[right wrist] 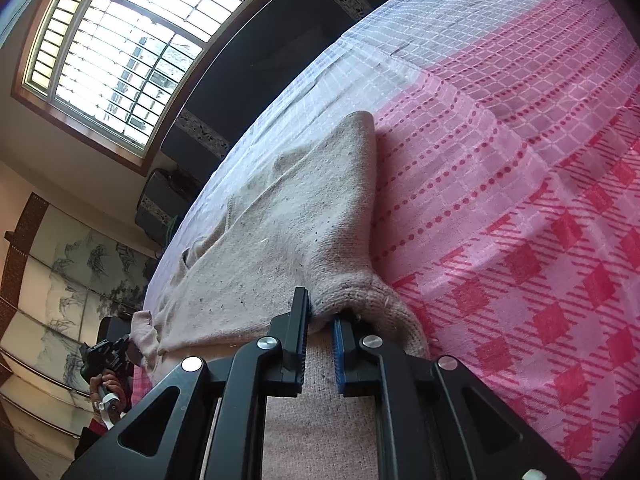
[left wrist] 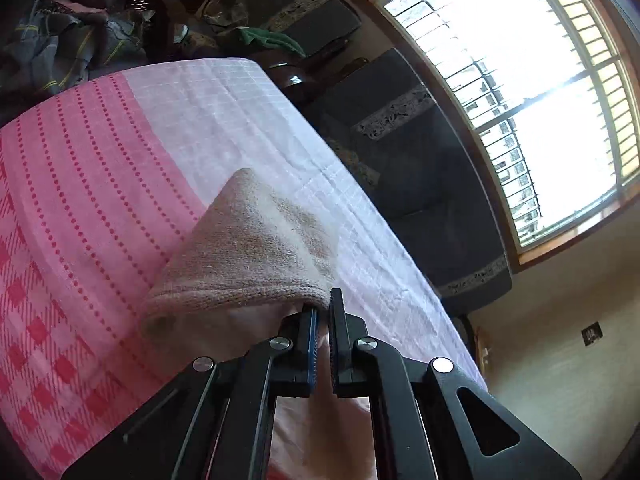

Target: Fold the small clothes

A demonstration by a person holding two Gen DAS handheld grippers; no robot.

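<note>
Beige knit garment [right wrist: 288, 216] pilled, speckled, ribbed hem, on pink bedspread [right wrist: 520, 200].

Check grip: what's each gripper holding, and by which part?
Both hold the beige knit garment by its ribbed hem: left gripper pinches one corner, right gripper grips the hem edge; the rest lies on the pink bedspread.

Strong daylight enters through the window [left wrist: 532, 92], overexposed at two o'clock in the left view, ten o'clock in the right; fisheye edges bend and darken.
</note>
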